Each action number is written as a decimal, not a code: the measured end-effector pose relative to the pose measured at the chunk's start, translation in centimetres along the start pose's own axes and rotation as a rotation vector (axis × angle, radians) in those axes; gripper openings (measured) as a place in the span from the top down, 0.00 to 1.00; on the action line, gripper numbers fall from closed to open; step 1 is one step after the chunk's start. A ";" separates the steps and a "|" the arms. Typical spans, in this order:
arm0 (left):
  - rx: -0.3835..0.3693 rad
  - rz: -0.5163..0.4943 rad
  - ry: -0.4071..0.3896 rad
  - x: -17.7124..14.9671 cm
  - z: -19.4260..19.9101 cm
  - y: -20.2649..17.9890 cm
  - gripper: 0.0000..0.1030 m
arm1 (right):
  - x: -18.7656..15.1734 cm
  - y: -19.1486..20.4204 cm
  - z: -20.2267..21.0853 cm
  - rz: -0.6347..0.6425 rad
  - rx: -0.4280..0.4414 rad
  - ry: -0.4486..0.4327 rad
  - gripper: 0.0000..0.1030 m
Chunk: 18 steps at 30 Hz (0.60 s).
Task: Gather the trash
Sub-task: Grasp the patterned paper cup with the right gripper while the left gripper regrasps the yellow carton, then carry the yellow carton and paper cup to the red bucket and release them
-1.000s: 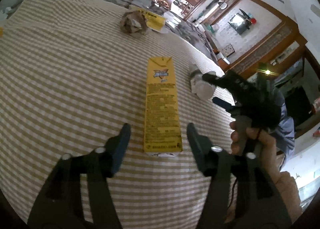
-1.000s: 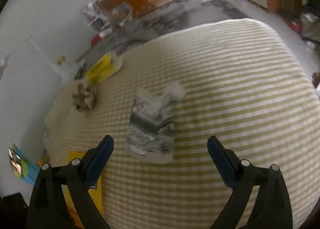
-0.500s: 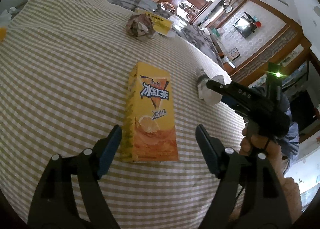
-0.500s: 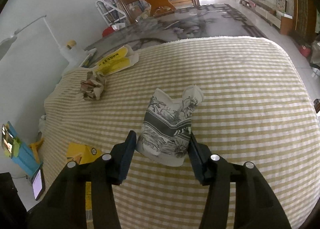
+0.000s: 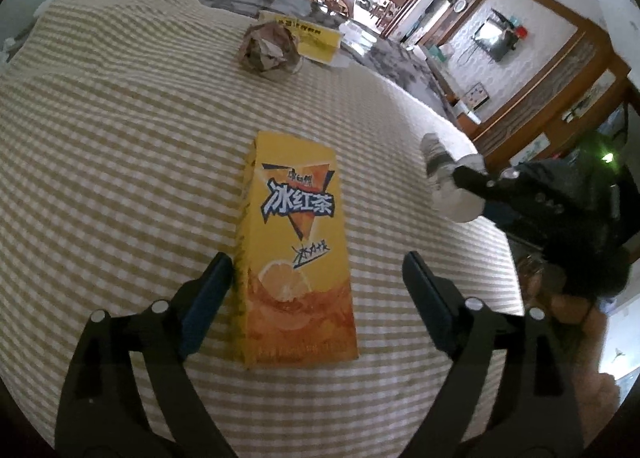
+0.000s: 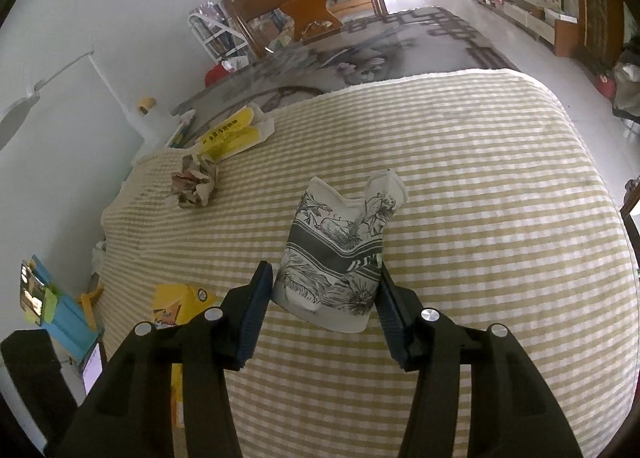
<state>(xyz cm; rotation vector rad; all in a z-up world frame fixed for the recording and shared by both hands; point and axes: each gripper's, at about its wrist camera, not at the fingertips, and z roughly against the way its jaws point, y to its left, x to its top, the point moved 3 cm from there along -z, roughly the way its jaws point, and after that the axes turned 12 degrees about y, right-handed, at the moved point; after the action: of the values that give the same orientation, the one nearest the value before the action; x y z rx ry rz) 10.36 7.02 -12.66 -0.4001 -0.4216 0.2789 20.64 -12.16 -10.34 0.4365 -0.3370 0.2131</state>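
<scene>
A yellow iced-tea carton point(image 5: 296, 254) lies flat on the checked tablecloth point(image 5: 120, 137), printed face up. My left gripper point(image 5: 318, 290) straddles its near end with its jaws opening; the left fingertip point(image 5: 218, 278) is close to the carton's edge and the right one stands well clear. A crushed white paper cup point(image 6: 336, 258) with black flower print sits between the pads of my right gripper point(image 6: 325, 298), which is shut on its lower part. In the left wrist view the right gripper point(image 5: 520, 197) shows at the right with that cup point(image 5: 444, 181). The carton point(image 6: 176, 304) also shows in the right wrist view.
A crumpled brown paper ball point(image 5: 268, 47) lies near the table's far side, with a flat yellow box point(image 5: 308, 35) behind it at the edge. A person's hand point(image 5: 560, 298) holds the right gripper. A blue stand point(image 6: 60, 310) sits beyond the table's left edge.
The left jaws have spread wider, and the carton has turned from its text side to its printed front. The right jaws closed from wide open onto the crushed cup.
</scene>
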 end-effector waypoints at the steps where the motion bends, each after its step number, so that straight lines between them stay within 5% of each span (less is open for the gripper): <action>1: 0.013 -0.008 0.003 0.1 -0.3 -0.1 0.18 | 0.0 0.0 0.0 -0.001 0.002 0.002 0.52; 14: 0.070 -0.061 0.008 1.0 -2.0 0.1 0.20 | -0.3 0.2 -0.2 0.009 -0.006 0.019 0.52; 16: 0.074 -0.062 0.002 0.7 -1.8 0.1 0.37 | -0.3 0.2 -0.2 0.011 -0.008 0.017 0.52; 18: 0.058 -0.052 0.005 0.7 -1.7 0.4 0.40 | -0.3 0.1 -0.1 0.011 -0.009 0.013 0.52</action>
<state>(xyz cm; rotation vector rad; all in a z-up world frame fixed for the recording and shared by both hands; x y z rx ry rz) 11.66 7.07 -14.00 -0.3327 -0.4173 0.2390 20.37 -12.02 -10.49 0.4241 -0.3275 0.2253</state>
